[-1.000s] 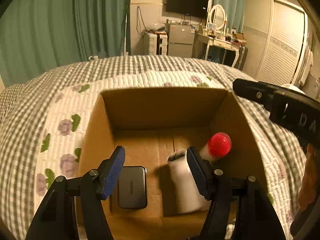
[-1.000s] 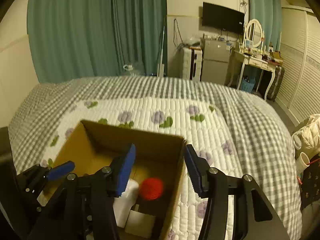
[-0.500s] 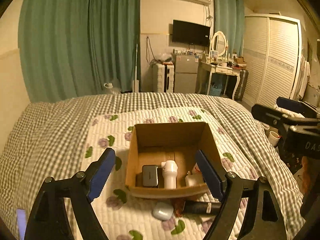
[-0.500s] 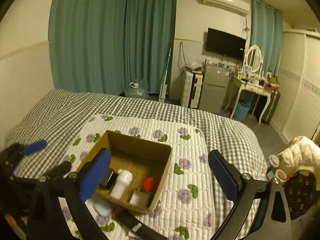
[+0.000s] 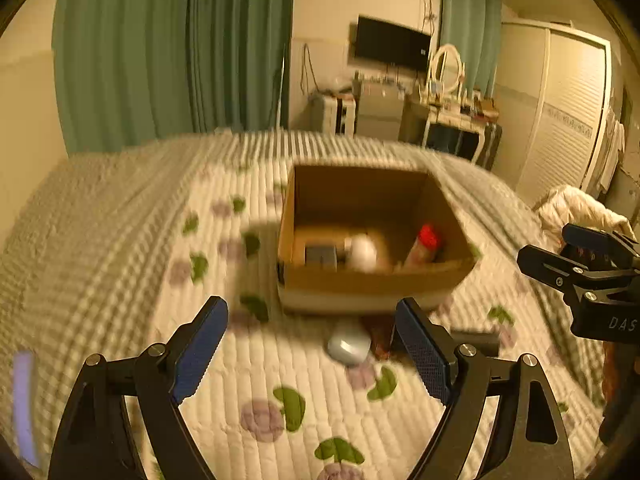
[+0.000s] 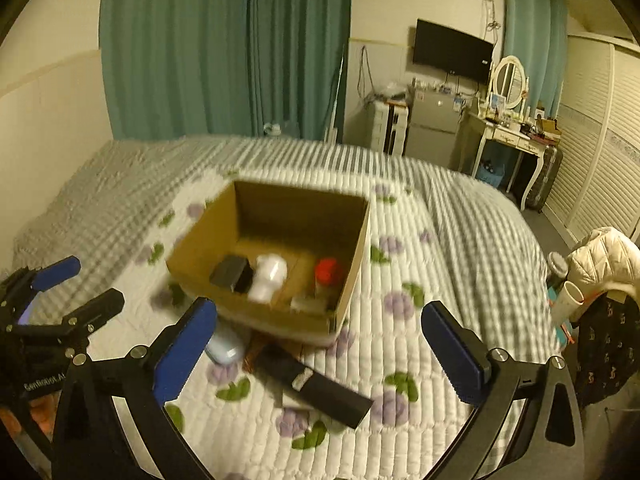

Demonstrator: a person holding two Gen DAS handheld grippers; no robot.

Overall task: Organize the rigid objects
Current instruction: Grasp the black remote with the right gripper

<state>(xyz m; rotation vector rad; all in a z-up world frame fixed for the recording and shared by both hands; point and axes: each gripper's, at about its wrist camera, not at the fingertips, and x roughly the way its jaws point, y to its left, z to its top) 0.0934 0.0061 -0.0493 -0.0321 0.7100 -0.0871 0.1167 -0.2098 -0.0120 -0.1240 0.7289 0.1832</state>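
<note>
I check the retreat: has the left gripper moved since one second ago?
Yes. The left gripper has pulled back out of the cardboard box, which now lies ahead of it.

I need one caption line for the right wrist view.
Open right gripper above a black bar beside the cardboard box.

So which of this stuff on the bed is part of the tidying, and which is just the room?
Part of the job:
cardboard box
white bottle
red-capped bottle
dark gray block
pale oval case
long black box

Just lying about:
floral quilt
white jacket
television
</note>
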